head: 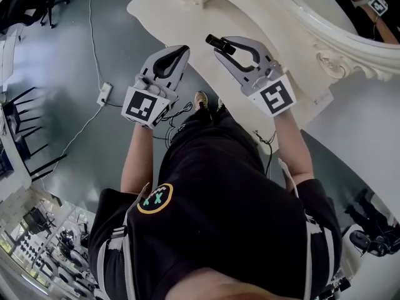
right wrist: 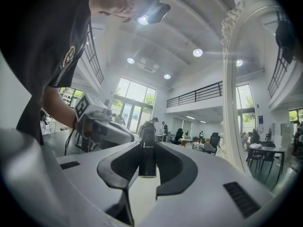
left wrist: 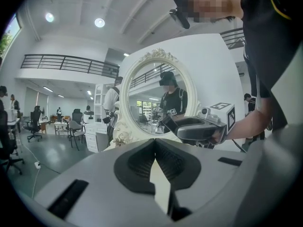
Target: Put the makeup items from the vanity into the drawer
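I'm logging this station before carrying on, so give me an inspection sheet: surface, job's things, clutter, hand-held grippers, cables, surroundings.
Surface: white vanity top, nothing seen lying on the visible part.
Job's things: black makeup tube, held in the right hand-held gripper; no drawer in view.
Clutter: nothing seen.
Grippers: right shut on the tube; left hand-held gripper shut, nothing between its jaws.
Cables: power strip with cord on the floor; black cables by the person's feet.
Surroundings: ornate mirror, grey floor, black chairs.
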The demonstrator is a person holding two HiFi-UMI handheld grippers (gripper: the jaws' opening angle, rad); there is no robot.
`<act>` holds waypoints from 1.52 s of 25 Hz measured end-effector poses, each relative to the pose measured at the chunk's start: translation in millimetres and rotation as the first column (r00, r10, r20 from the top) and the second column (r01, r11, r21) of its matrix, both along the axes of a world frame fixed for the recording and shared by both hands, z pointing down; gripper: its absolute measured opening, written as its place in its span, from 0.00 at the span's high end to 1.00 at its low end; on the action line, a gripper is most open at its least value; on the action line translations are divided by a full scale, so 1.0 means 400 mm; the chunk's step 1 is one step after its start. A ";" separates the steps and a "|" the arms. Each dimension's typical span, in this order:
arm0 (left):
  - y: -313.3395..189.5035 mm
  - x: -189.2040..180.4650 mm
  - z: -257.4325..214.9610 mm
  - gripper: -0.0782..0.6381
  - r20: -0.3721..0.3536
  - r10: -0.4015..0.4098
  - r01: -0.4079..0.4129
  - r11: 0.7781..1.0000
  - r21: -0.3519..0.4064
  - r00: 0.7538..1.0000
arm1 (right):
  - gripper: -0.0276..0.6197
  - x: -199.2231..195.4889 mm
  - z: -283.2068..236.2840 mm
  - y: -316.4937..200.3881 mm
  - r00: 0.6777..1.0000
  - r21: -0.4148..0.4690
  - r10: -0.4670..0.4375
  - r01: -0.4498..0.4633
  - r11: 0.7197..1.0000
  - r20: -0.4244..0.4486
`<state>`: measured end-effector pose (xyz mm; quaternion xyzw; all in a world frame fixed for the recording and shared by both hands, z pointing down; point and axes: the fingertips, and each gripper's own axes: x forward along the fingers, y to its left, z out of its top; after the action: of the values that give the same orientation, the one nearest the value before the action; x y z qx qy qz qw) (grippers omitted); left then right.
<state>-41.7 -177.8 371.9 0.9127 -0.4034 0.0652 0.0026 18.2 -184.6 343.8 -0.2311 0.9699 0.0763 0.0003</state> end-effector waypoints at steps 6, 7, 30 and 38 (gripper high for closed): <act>-0.005 0.000 0.007 0.86 0.023 -0.005 0.005 1.000 -0.004 1.000 | 0.77 0.005 0.014 0.000 1.000 -0.004 -0.015 0.015 1.000 0.003; -0.007 0.001 0.004 0.86 0.028 -0.004 0.004 1.000 -0.002 1.000 | 0.77 0.005 0.013 0.000 1.000 -0.004 -0.020 0.020 1.000 -0.003; -0.926 -0.683 0.152 0.86 -0.043 0.230 -0.232 0.972 -0.034 0.972 | 0.77 -0.684 0.172 -0.869 0.959 -0.050 0.250 -0.259 0.965 -0.132; -0.989 -0.703 0.165 0.86 -0.056 0.307 -0.309 0.951 -0.023 0.950 | 0.77 -0.698 0.220 -0.970 0.929 -0.037 0.293 -0.309 0.950 -0.226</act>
<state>-323.0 -573.5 438.0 0.9657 -0.2548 0.0478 0.0172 -260.8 -572.4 431.6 -0.3671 0.9193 0.0654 -0.1260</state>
